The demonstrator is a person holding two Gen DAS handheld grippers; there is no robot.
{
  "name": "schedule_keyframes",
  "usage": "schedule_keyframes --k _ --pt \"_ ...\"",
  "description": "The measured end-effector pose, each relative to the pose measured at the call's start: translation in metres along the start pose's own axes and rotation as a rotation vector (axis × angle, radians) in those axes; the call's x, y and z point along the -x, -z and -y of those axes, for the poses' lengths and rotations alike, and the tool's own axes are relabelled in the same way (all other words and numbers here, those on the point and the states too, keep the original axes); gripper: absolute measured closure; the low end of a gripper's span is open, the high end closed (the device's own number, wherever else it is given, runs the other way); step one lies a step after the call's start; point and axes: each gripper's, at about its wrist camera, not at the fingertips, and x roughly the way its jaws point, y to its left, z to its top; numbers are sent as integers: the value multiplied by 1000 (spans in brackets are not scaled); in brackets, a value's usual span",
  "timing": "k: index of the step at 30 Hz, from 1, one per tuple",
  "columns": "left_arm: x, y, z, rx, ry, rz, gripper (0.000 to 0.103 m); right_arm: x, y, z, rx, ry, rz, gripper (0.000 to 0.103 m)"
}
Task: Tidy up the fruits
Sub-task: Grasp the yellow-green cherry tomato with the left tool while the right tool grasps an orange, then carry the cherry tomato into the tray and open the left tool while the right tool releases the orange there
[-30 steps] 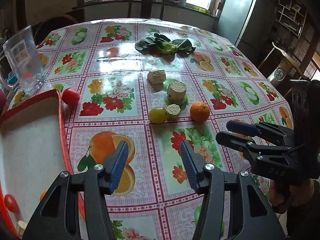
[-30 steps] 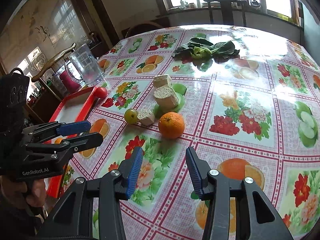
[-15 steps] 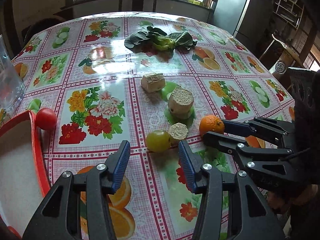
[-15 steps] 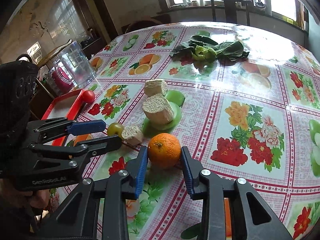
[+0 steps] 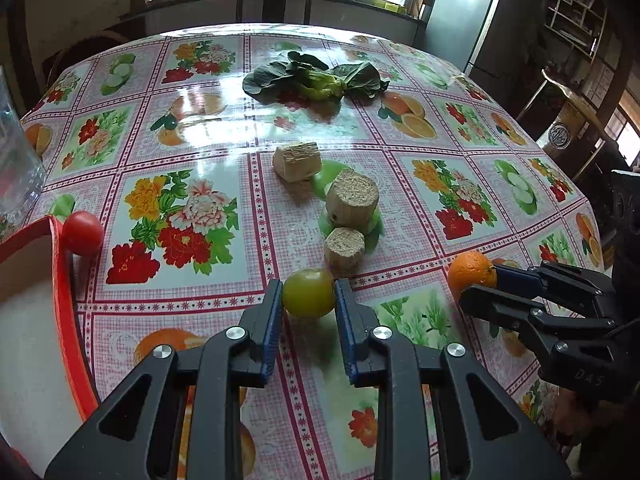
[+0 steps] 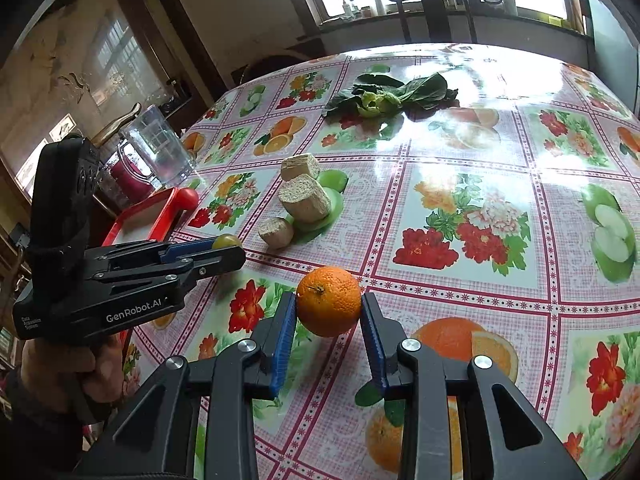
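At the near left edge of the table (image 5: pixel 208 92) stands a red tray (image 5: pixel 66 304) with a white inside, and a red tomato (image 5: pixel 82 233) lies against its outer rim, still on the cloth. Just to the right of it, near the front edge, the left gripper (image 5: pixel 308 294) is closed on a green-yellow round fruit (image 5: pixel 308 292); both blue pads press its sides. Behind this fruit three beige cut pieces (image 5: pixel 352 202) lie in the middle of the table, and dark leafy greens (image 5: pixel 316 78) lie toward the far edge. More to the right, the right gripper (image 6: pixel 329 308) is closed on the orange (image 6: pixel 329 301), pads against both sides.

What could go wrong, in my judgement: both fruits are round and smooth and are held only near the tips of the pads, so a quick lift or a turn of the wrist may let one slip out and roll toward the table edge. The two grippers are also near each other, so if both go to the tray together they may collide. The red tomato touching the tray rim may be pushed and roll away when a fruit is put down there.

Writing: the side of the left gripper's body reads "GenRobot.AI" (image 6: pixel 133 310); a smaller text beside it is too small to read. The right gripper's body shows raised letters, perhaps "DAS" (image 5: pixel 588 377).
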Motion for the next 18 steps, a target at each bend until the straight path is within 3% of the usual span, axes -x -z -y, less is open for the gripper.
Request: schedule_keyframes --k 18 --pt "79 50 -17 106 -46 112 80 32 14 -59 82 -46 38 70"
